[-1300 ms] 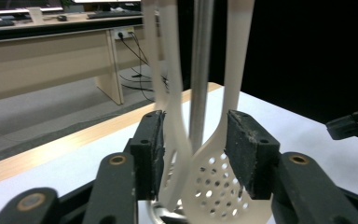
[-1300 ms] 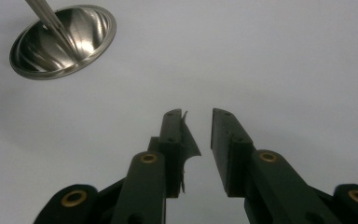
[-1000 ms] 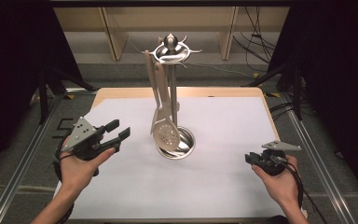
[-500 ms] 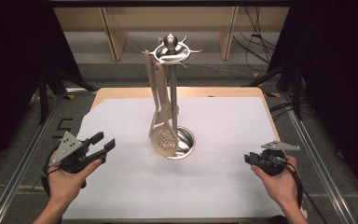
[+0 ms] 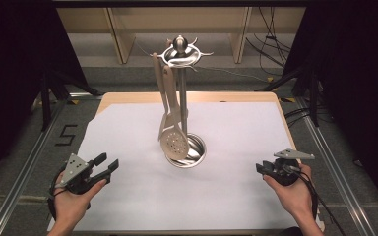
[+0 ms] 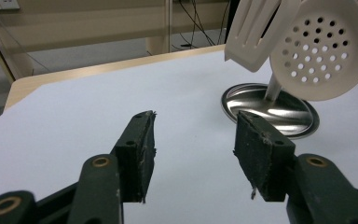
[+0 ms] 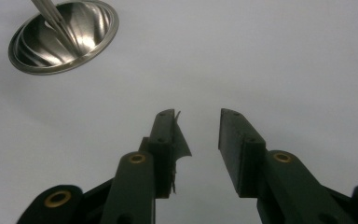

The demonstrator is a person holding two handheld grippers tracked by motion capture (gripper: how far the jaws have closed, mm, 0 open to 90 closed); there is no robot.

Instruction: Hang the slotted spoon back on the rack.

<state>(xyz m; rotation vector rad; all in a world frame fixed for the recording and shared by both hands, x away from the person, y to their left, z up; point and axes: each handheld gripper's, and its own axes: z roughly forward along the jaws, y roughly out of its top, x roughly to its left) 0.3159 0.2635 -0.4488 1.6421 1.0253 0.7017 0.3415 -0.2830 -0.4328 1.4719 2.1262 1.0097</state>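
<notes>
Both tongs, left tongs [image 5: 107, 164] and right tongs [image 5: 261, 167], gaped empty low in frame; approaching the cream perforated plastic skimmer [image 5: 174, 145] slowly seemed wise.

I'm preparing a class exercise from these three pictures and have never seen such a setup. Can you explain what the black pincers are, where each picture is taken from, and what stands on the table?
A person sits at a table covered in white and holds a hand-operated two-jaw tool in each hand: the left gripper and the right gripper. One picture looks down from above. The other two come from small cameras riding on each gripper, looking along its black jaws. Both grippers are open and hold nothing. In the middle stands a metal utensil stand with a round base. Two pale utensils hang from it: a perforated skimmer and a slotted turner.
</notes>
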